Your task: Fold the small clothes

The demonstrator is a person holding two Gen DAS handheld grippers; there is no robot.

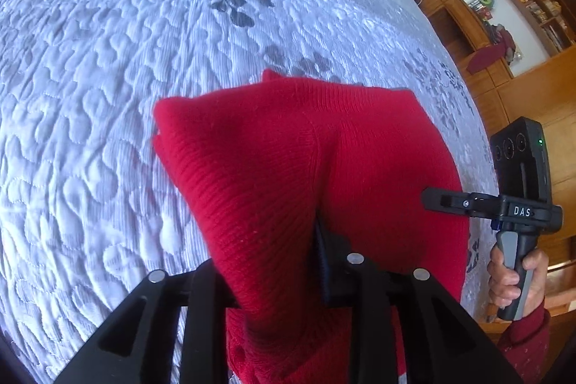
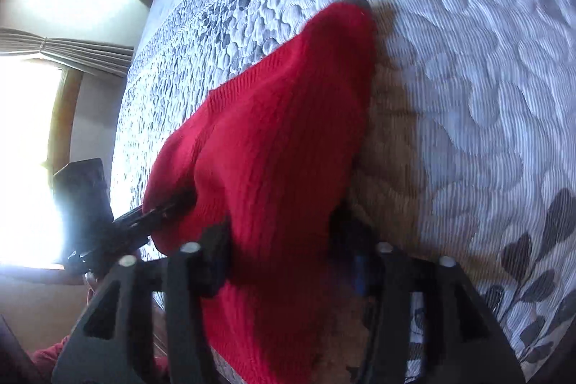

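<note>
A bedroom surrounds the work: a wide bed covered by a pale quilted bedspread [image 1: 108,89] with grey leaf prints fills both views, with wooden shelving [image 1: 504,24] off to one side and a bright curtained window [image 2: 32,150] on the other. Over the bedspread, a red knit garment [image 1: 295,175] is held up between the two tools, its bulk draped forward and its far end reaching the quilt, as the right wrist view shows at the tip; whether it rests there with any weight I cannot tell. It looks already doubled over on itself, with a layered edge visible at its left corner, so at least one fold seems to be made, though the piece is not yet laid flat and squared, and any final fold and smoothing remain to be done, as far as I can judge. The left gripper [image 1: 284,279] has its jaws closed on the near edge of the knit, cloth bunching out between them. The right gripper [image 2: 280,258] likewise has red fabric running down between its fingers; the left wrist view shows its fingers from the side, drawn together into the cloth, so it appears clamped on the garment too. The person's right hand [image 1: 514,276] wraps the grey handle beneath it.
</note>
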